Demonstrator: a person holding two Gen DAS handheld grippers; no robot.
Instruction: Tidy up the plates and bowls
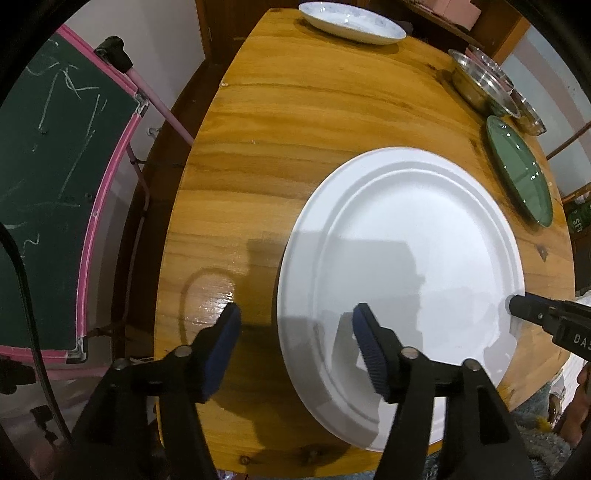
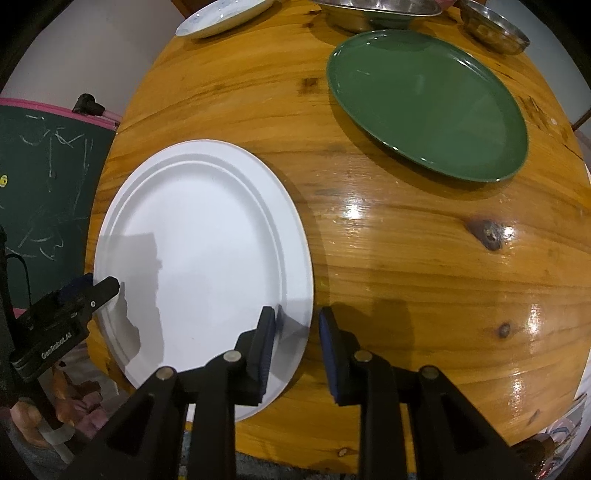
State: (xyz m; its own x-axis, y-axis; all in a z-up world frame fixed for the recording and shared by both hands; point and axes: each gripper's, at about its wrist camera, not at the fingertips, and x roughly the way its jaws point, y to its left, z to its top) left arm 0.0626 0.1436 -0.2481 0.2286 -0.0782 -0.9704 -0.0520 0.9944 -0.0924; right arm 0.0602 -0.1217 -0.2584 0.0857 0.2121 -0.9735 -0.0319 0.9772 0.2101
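Note:
A large white plate (image 1: 406, 266) lies flat on the wooden table near its front edge; it also shows in the right wrist view (image 2: 207, 251). My left gripper (image 1: 295, 332) is open, its jaws straddling the plate's left rim. My right gripper (image 2: 297, 325) is open, its jaws straddling the plate's right rim; its tip shows in the left wrist view (image 1: 524, 306). A green plate (image 2: 424, 103) lies at the far right. A white patterned plate (image 1: 351, 22) lies at the far end. Steel bowls (image 1: 480, 85) stand at the back right.
The round wooden table (image 2: 424, 258) drops off at its left edge (image 1: 177, 221). A green chalkboard with a pink frame (image 1: 55, 184) stands to the left of the table. A small steel bowl (image 2: 495, 27) sits behind the green plate.

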